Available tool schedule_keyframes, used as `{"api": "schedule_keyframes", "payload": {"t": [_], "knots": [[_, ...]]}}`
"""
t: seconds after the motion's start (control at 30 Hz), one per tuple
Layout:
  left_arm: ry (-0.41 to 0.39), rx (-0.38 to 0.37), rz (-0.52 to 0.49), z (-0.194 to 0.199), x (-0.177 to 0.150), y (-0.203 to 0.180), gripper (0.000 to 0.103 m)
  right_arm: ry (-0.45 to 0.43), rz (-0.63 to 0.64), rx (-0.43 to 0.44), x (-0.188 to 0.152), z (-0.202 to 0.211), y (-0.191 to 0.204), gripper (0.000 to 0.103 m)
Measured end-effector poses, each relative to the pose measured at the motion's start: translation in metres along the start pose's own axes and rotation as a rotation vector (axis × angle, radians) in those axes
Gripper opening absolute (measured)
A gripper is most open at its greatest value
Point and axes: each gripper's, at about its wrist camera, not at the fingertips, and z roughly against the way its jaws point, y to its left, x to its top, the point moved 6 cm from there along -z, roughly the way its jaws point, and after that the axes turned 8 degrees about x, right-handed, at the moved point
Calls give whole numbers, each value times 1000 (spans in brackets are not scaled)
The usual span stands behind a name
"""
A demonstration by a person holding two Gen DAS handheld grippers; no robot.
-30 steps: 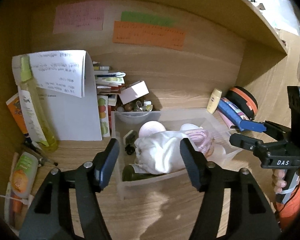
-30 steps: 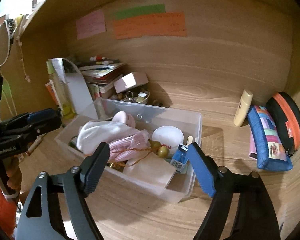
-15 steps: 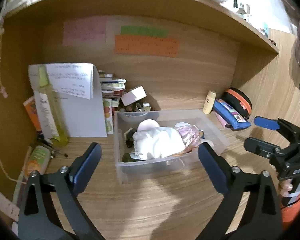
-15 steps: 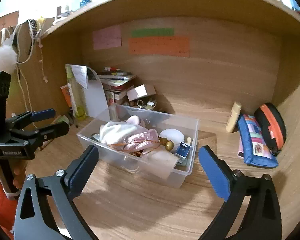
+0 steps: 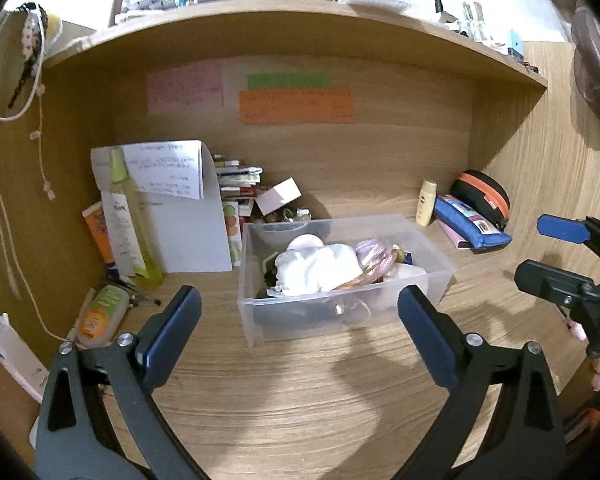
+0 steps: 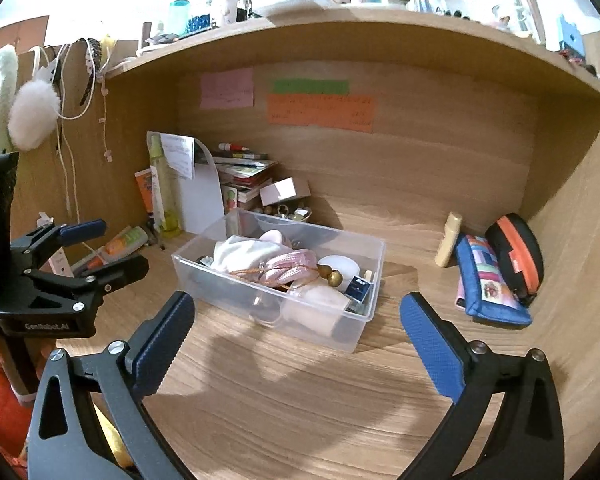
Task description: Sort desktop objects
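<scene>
A clear plastic bin [image 5: 440, 264] [image 6: 364, 332] stands on the wooden desk. It holds a white cloth [image 5: 320, 268] [image 6: 236, 254], a pink cord bundle [image 5: 374, 250] [image 6: 288, 268], a gold bead, a white round case [image 6: 338, 266] and a small blue box [image 6: 358, 286]. My left gripper [image 5: 300, 316] is open and empty, well in front of the bin. My right gripper [image 6: 296, 320] is open and empty, also in front of it. Each gripper shows at the edge of the other's view.
At the back left stand a white paper holder [image 5: 188, 224], a yellow-green bottle [image 5: 132, 216], stacked books [image 5: 240, 184] and a small white box [image 5: 280, 196]. A tube [image 5: 102, 316] lies at left. At right are a cream bottle [image 5: 426, 208], a blue pouch [image 5: 472, 228] and a black-orange case [image 5: 484, 196].
Both grippers have pulled back from the bin and opened wider. The bin and its contents now look smaller and farther away; the upper shelf has come into view.
</scene>
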Motion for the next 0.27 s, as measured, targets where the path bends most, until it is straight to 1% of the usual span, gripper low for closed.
{"api": "schedule_keyframes", "payload": {"t": [0.13, 0.2, 0.27], "knots": [[-16, -11, -14, 4, 0, -7, 100, -4, 1, -5, -2, 3, 0, 103], [-37, -12, -13, 6, 1, -9, 100, -1, -2, -5, -4, 2, -1, 103], [-67, 3, -14, 8, 2, -10, 100, 4, -9, -6, -7, 0, -3, 103]]}}
